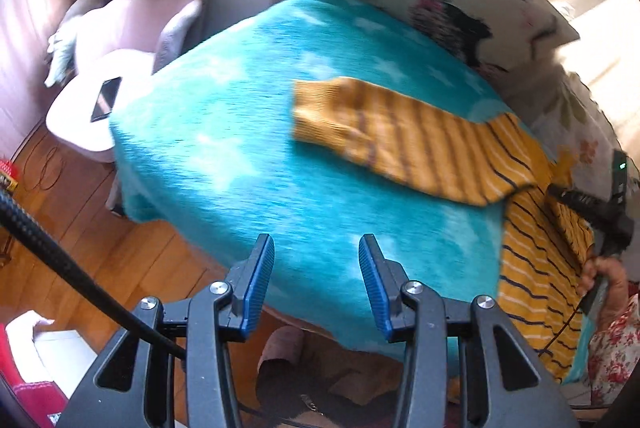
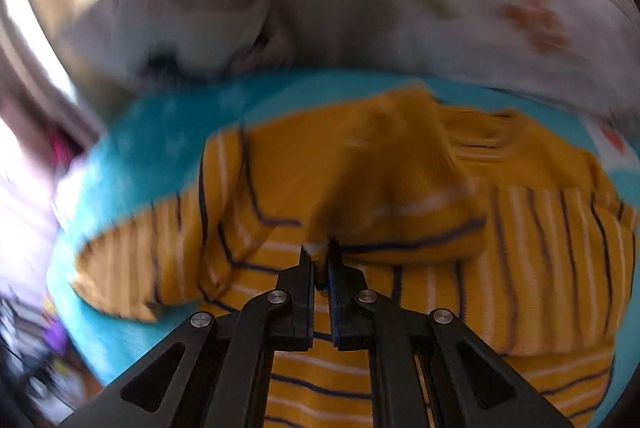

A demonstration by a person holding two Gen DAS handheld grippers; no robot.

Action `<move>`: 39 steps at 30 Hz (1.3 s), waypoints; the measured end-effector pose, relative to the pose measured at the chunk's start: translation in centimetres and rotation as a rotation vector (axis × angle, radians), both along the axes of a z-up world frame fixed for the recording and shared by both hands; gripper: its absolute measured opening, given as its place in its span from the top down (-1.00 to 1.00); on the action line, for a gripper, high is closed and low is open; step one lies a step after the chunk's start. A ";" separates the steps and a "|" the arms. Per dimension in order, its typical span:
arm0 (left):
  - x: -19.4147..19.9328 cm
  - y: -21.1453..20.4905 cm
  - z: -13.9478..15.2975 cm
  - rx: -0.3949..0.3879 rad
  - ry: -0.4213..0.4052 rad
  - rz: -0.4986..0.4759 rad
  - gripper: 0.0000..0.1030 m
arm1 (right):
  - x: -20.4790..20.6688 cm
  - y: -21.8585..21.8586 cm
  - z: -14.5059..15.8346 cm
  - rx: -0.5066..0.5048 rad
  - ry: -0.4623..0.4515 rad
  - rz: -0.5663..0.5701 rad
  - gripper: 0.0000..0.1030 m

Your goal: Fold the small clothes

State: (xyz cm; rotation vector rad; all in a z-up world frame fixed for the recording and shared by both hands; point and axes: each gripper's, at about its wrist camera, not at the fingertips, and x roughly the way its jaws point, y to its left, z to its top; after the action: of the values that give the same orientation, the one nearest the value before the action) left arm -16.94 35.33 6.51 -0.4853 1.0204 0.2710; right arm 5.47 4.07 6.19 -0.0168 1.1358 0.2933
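Our right gripper [image 2: 320, 256] pinches the mustard-yellow striped knit sweater [image 2: 400, 187] at lower centre, mid-fold; our left gripper [image 1: 316, 260] hangs released and should next take the sleeve [image 1: 360, 123] at centre frame.

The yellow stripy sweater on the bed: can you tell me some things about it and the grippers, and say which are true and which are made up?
1. The sweater lies on a blue blanket. True.
2. The left hand-held gripper is pinching the sweater. False: it is open and holds nothing.
3. The right hand-held gripper is shut on sweater cloth. True.
4. The sweater has green dots. False: it has dark and white stripes.
5. A phone lies on the pink stool. True.
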 end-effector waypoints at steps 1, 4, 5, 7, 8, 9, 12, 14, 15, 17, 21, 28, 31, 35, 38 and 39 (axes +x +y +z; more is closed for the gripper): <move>-0.1 0.6 -0.2 -0.004 0.002 0.007 0.17 | 0.0 1.2 -0.8 -0.046 0.006 0.022 0.75; -0.1 2.0 -0.7 -0.016 0.008 0.023 0.17 | -1.1 4.6 -1.6 -0.120 -0.014 0.116 0.37; 0.0 2.3 -0.9 -0.020 0.012 0.024 0.17 | -1.7 5.8 -1.6 -0.142 -0.022 0.150 0.34; 0.2 2.8 -0.9 -0.022 0.011 0.024 0.17 | -3.1 7.9 -1.3 -0.189 -0.052 0.212 0.27; 0.4 3.0 -0.9 -0.019 0.009 0.025 0.17 | -3.8 8.7 -0.8 -0.194 -0.071 0.232 0.25; 0.4 3.2 -0.8 -0.017 0.006 0.024 0.17 | -4.5 9.2 -0.3 -0.190 -0.088 0.237 0.23; 0.6 3.8 -0.8 -0.015 0.003 0.027 0.14 | -5.9 9.4 0.9 -0.168 -0.108 0.233 0.19; 0.7 4.1 -1.0 -0.020 0.005 0.032 0.14 | -6.6 9.7 2.2 -0.139 -0.114 0.255 0.18; 0.7 4.3 -1.1 -0.023 0.007 0.036 0.14 | -6.9 10.2 2.6 -0.132 -0.118 0.275 0.11; 0.8 4.6 -1.3 -0.031 0.009 0.044 0.14 | -8.0 12.4 3.6 -0.120 -0.127 0.344 -0.01; 0.3 5.0 -1.5 -0.035 0.010 0.052 0.14 | -9.5 17.9 3.4 -0.086 -0.108 0.494 -0.17; -1.8 6.5 -1.2 -0.016 0.012 0.109 0.13 | -12.6 28.3 -0.1 -0.111 -0.082 0.738 -0.22; -2.6 7.0 -1.1 -0.008 0.014 0.127 0.13 | -12.4 31.0 -1.6 -0.122 -0.078 0.743 -0.20; -2.6 7.2 -0.5 0.013 0.009 0.134 0.13 | -10.6 31.3 -1.8 -0.031 -0.005 0.651 0.74; -1.7 6.5 0.1 0.019 -0.008 0.117 0.12 | -9.4 29.2 0.3 0.057 -0.009 0.578 0.83; -1.3 6.0 0.3 0.021 -0.012 0.107 0.12 | -9.0 28.3 1.3 0.086 -0.015 0.550 0.84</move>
State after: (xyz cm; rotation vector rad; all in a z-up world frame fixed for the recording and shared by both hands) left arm -18.24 41.38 6.81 -0.5228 0.9802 0.3731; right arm -3.54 32.33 7.49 -0.2584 1.0874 0.8288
